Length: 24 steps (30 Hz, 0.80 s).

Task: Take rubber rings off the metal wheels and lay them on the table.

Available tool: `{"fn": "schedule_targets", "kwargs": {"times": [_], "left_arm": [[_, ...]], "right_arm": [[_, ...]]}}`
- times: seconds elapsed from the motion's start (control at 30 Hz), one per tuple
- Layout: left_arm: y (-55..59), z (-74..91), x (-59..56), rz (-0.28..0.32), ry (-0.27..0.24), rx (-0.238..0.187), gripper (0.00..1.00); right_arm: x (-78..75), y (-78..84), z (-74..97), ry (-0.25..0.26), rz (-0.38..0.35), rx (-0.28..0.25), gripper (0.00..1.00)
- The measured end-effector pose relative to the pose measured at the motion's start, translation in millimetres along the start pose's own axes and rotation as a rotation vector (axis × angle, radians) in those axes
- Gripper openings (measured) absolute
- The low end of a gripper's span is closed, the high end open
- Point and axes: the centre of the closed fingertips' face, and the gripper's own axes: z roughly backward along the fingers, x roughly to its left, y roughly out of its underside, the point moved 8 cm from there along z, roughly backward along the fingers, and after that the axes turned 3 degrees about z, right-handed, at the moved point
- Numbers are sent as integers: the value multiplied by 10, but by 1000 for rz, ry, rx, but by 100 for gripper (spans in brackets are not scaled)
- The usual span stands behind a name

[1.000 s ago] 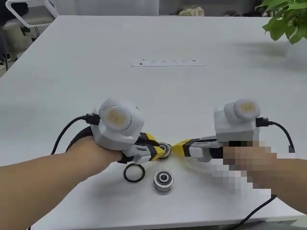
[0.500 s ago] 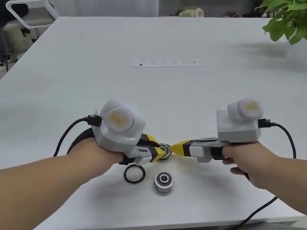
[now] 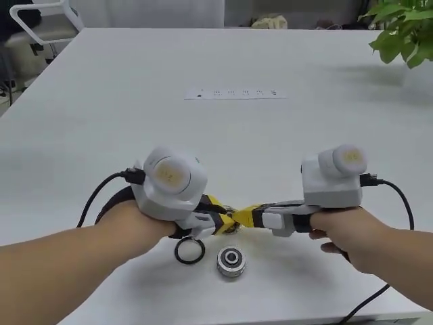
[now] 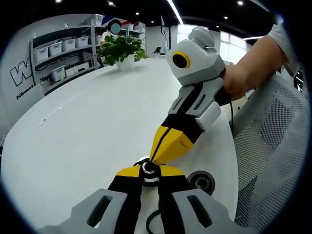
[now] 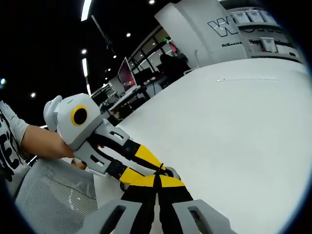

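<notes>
One ring (image 3: 189,250) was already off, lying flat on the table (image 3: 223,135) just left of the bare wheel (image 3: 231,260). The second wheel (image 4: 147,171) was held just beyond that bare wheel, with the left gripper (image 3: 223,220) clamped on it. The right gripper (image 3: 242,217) had its tips pinched together at the rim; couldn't tell if they'd caught rubber. Judging by that, one ring was left.

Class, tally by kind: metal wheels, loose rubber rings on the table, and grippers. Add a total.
Metal wheels: 2 (held wheel, table wheel)
Loose rubber ring: 1
Grippers: 2 (left gripper, right gripper)
Total: 5
</notes>
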Motion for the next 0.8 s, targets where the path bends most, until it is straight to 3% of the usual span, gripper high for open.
{"fn": "schedule_targets", "kwargs": {"times": [0.6, 0.8], "left_arm": [[-15, 35, -6, -13, 9, 11, 7], [-54, 103, -21, -26, 29, 0, 14]], "right_arm": [[-56, -10, 5, 19, -4, 13, 0], [-65, -51, 19, 14, -7, 1, 0]]}}
